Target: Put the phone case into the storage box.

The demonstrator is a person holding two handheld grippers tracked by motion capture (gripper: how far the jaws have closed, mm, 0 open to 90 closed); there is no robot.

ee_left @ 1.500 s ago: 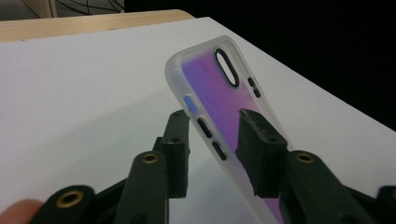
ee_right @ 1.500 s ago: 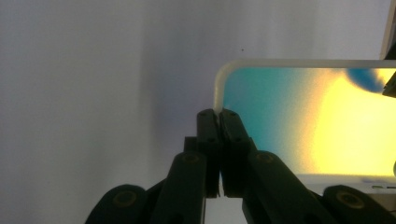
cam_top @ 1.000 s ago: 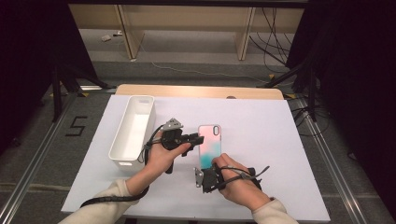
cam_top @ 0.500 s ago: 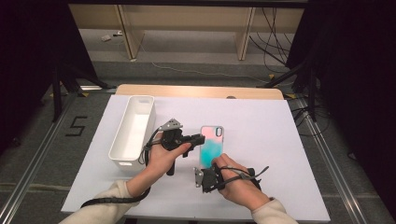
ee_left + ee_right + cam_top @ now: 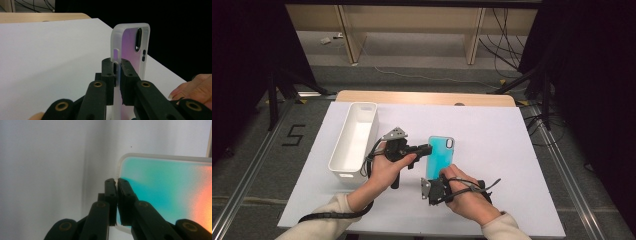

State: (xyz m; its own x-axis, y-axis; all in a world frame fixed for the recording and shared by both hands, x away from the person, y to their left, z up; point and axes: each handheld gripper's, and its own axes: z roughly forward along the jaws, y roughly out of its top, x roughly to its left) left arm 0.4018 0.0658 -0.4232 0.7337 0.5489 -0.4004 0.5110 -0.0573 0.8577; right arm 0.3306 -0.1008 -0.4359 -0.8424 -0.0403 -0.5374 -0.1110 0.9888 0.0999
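We hold a phone case (image 5: 440,157) between both grippers, lifted just over the white table sheet (image 5: 512,150), right of centre. Left gripper (image 5: 117,68): jaws have just been closing and now pinch the case's frosted side rim, beside the camera cutout. Right gripper (image 5: 116,182): jaws together on the rim at the opposite end, near a corner.

Handling: we judge it light, thin, somewhat flexible; smooth rim likely slippery, so bite the rim squarely, not the glossy back. Whether a phone sits inside we can't tell from these angles.

Around: a white bin (image 5: 354,140) stands to the left, well apart from the case. Table otherwise bare; nothing obstructs except our own hands crowding the case.
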